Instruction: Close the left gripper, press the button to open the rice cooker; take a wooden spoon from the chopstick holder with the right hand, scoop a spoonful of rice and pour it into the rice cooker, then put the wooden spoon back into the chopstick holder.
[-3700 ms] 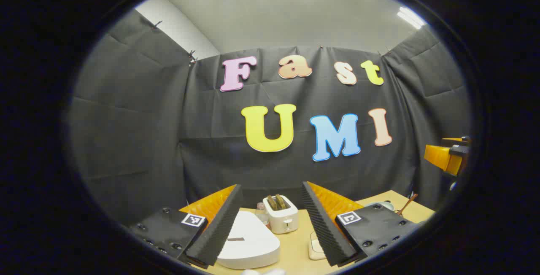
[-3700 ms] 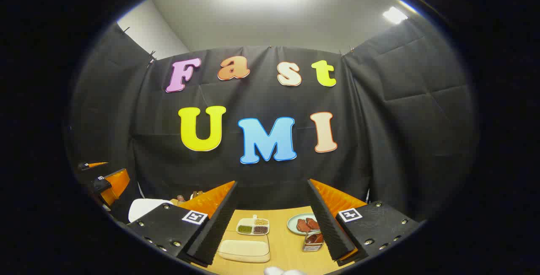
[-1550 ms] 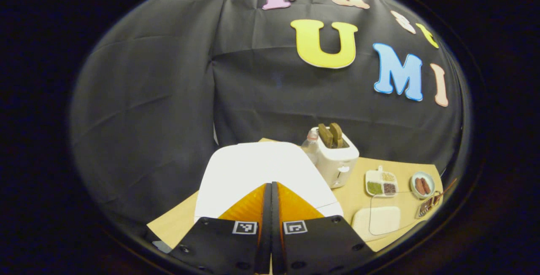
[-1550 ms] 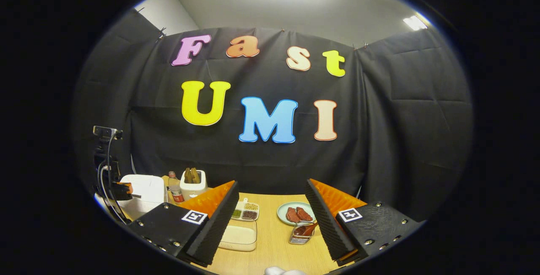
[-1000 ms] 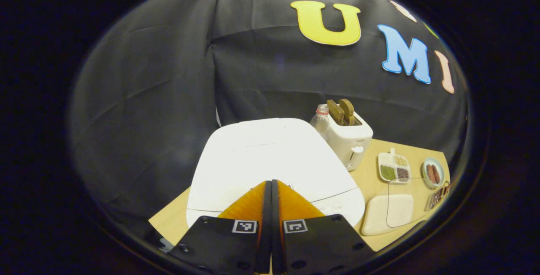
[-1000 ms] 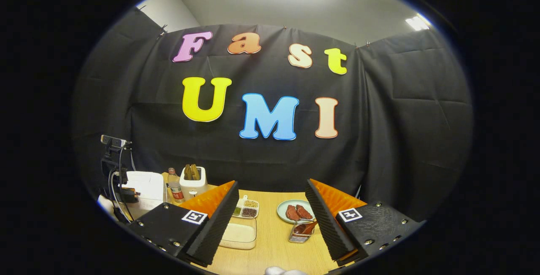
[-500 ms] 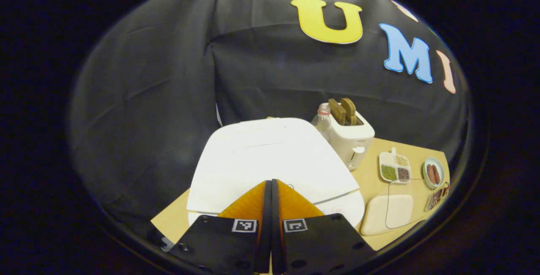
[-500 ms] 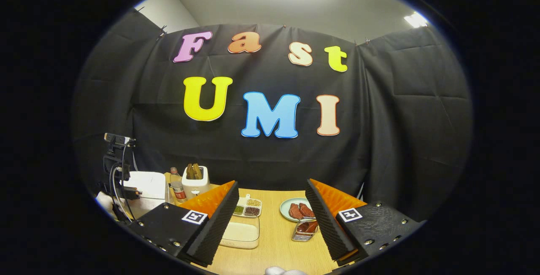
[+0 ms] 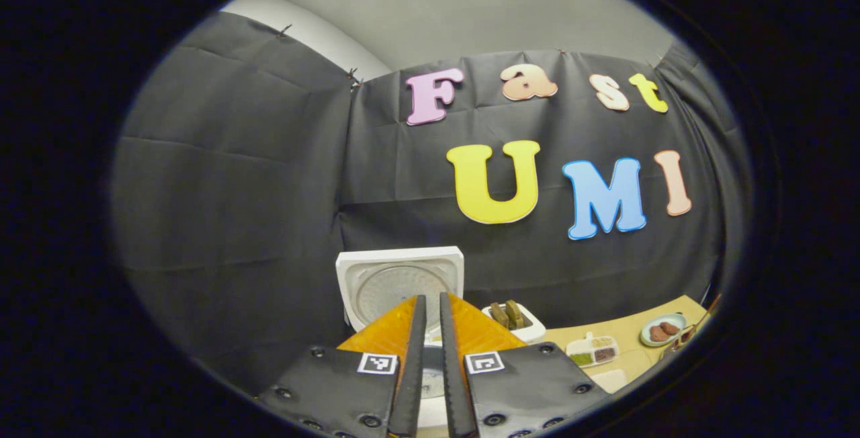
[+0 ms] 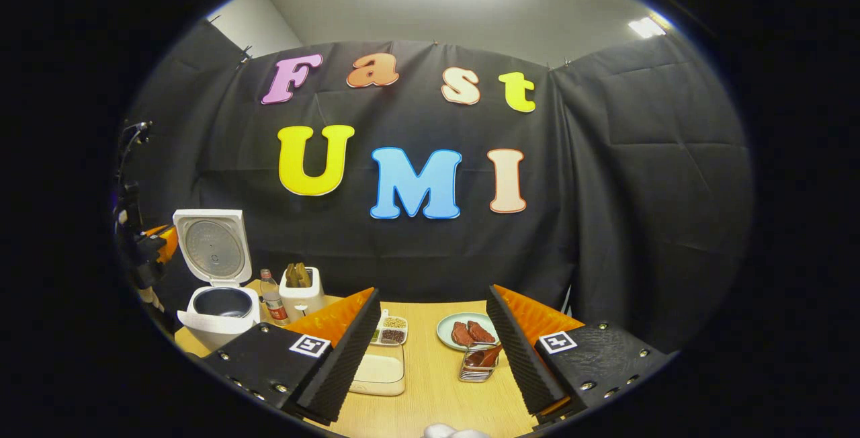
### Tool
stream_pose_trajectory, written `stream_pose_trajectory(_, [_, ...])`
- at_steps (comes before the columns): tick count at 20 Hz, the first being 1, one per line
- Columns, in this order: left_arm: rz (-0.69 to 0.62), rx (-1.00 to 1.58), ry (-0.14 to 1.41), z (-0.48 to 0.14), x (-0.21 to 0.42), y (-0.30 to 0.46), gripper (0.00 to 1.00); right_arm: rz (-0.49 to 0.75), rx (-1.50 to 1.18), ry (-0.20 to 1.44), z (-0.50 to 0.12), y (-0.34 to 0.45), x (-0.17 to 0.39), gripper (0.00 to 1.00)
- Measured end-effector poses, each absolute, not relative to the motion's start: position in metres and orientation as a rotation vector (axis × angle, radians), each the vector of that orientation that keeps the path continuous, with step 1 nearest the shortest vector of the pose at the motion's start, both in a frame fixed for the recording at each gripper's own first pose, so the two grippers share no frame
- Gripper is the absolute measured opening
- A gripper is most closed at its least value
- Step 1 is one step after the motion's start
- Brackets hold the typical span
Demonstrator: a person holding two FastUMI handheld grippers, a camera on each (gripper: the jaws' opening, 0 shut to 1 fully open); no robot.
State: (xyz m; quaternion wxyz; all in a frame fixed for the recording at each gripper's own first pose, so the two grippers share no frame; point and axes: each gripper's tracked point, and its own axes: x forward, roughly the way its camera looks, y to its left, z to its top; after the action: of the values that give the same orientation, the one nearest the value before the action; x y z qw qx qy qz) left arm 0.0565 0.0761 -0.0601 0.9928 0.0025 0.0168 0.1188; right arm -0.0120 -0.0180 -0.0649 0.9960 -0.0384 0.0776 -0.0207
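Observation:
The white rice cooker [image 10: 218, 309] stands at the table's left end with its lid [image 10: 213, 246] swung upright and the dark pot showing. My left gripper [image 9: 430, 297] hovers in front of the raised lid [image 9: 400, 280], nearly shut, with only a thin slit between its fingers and nothing in it. It also appears at the left edge beside the cooker as the left gripper [image 10: 160, 240]. My right gripper [image 10: 433, 290] is open and empty above the table. Below its right finger the wire chopstick holder [image 10: 477, 367] holds the wooden spoon [image 10: 487, 356]. A clear box of rice [image 10: 379, 371] lies near its left finger.
A white toaster [image 10: 300, 297] and a small bottle [image 10: 272, 300] stand right of the cooker. A divided dish of beans [image 10: 390, 334] and a plate of meat [image 10: 463, 332] sit mid-table. The wooden table [image 10: 437, 391] has bare room between the rice box and the holder.
The cooker's lid has sprung from flat to upright. My left gripper has drawn back and tilted up from the lid, its fingers parting a sliver. The right gripper has barely shifted.

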Motion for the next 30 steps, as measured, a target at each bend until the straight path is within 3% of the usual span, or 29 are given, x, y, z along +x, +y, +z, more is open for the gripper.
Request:
stream_pose_trajectory(2, [0.182,-0.028,0.058,-0.06,0.044,0.062,0.47,-0.051,-0.069,0.166,-0.07,-0.022,-0.012,0.97])
stream_pose_trajectory(5, [0.175,-0.03,0.027,-0.047,0.022,0.063,0.99,-0.063,-0.052,0.174,-0.076,-0.025,-0.014,0.97])
stream_pose_trajectory(18, [0.06,-0.054,0.024,-0.036,-0.011,0.014,0.96,-0.149,0.005,0.216,-0.158,-0.072,-0.011,0.97])
stream_pose_trajectory(30, [0.182,-0.018,0.108,-0.05,-0.013,0.009,0.97,-0.264,0.099,0.347,-0.296,-0.184,0.121,0.97])
